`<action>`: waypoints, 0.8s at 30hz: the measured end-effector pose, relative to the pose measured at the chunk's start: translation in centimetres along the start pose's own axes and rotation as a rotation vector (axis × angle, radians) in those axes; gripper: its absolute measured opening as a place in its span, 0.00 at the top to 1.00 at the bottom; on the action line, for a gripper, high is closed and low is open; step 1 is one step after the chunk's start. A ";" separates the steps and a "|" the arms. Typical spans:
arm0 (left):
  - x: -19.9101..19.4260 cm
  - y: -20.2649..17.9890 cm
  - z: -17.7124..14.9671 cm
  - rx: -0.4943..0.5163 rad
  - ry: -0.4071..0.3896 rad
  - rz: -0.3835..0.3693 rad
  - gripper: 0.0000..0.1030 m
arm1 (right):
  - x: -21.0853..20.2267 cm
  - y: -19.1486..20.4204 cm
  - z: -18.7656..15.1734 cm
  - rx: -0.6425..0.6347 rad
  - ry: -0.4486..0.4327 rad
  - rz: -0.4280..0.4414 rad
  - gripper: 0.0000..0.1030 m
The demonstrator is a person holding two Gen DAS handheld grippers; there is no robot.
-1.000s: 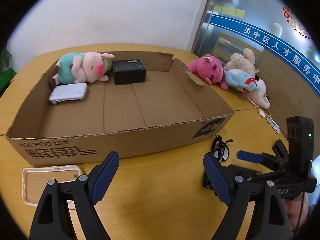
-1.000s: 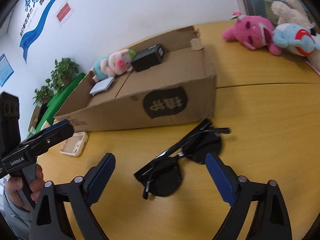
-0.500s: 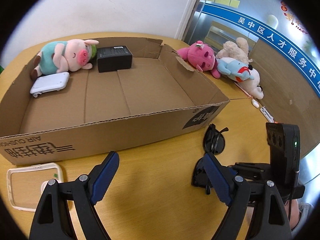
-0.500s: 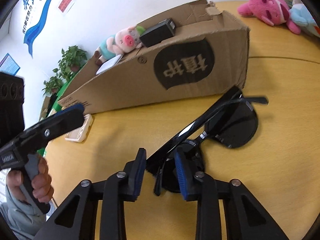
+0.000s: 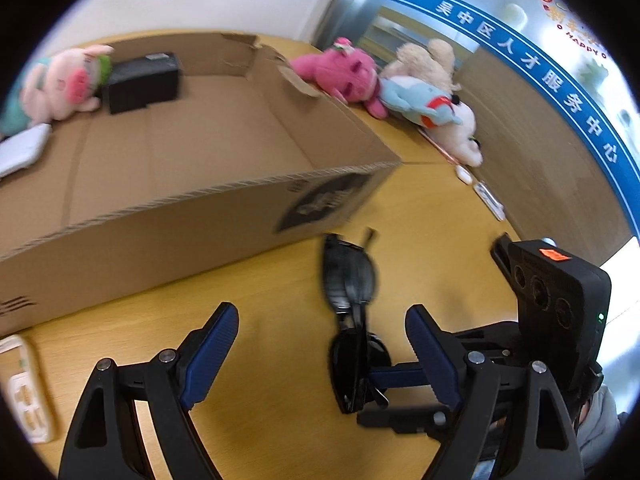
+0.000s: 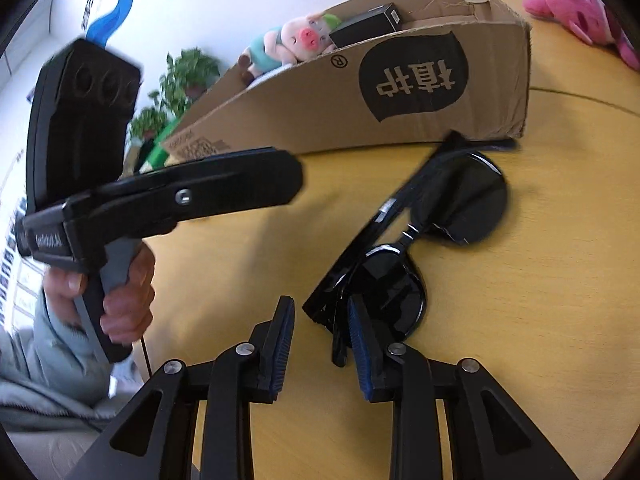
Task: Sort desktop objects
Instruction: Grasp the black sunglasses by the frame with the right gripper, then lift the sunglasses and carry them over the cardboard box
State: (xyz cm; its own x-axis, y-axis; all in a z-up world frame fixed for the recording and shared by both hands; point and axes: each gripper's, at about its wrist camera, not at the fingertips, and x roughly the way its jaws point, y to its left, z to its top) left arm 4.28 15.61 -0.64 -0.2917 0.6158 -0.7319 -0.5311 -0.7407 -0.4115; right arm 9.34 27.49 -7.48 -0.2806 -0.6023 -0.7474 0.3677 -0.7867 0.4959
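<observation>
Sunglasses [image 6: 420,248]: glossy black plastic with round dark lenses and folded arms, lying on the wooden table [image 6: 540,320] just beside the near right corner of the cardboard box [image 6: 320,120].
Right gripper [image 6: 320,344]: blue ribbed pads a little apart at the near end of the sunglasses; one pad lies against the near lens, and I cannot tell whether the jaws pinch the frame.
Left gripper [image 5: 320,356]: jaws spread wide and holding nothing, low over the table just beside the sunglasses [image 5: 350,280].
Cardboard box: shallow, open-topped, corrugated walls, with a black printed badge on its end.
In the box: soft pink pig toy [image 5: 68,80], matte black rectangular box [image 5: 144,82], flat white device [image 5: 20,152].
Table's far edge: fluffy pink toy [image 5: 344,74], blue toy [image 5: 420,100], cream toy [image 5: 428,60].
</observation>
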 end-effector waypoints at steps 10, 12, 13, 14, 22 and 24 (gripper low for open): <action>4.9 -0.4 0.3 -0.031 0.111 -0.052 0.68 | -1.4 0.2 0.0 0.008 -0.061 -0.015 0.33; 4.9 0.0 0.1 -0.061 0.101 -0.068 0.77 | -1.2 0.0 0.4 0.017 -0.071 -0.030 0.49; 4.8 0.2 0.0 -0.070 0.098 -0.076 0.79 | -1.0 -0.3 0.6 0.023 -0.071 -0.045 0.57; 4.7 0.3 0.0 -0.077 0.094 -0.086 0.84 | -0.7 -0.5 0.8 0.030 -0.068 -0.051 0.68; 4.2 0.4 -0.3 -0.090 0.082 -0.081 0.90 | -0.3 0.0 0.7 0.022 -0.061 -0.041 0.74; 3.9 0.6 -0.5 -0.095 0.081 -0.076 0.90 | -0.5 0.0 0.5 0.030 -0.060 -0.036 0.74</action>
State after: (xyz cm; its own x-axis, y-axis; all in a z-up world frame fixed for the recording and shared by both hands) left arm 3.21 17.40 -3.99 -0.1865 0.6504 -0.7364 -0.4702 -0.7172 -0.5144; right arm 9.05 27.68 -6.91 -0.3466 -0.5798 -0.7374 0.3301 -0.8112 0.4827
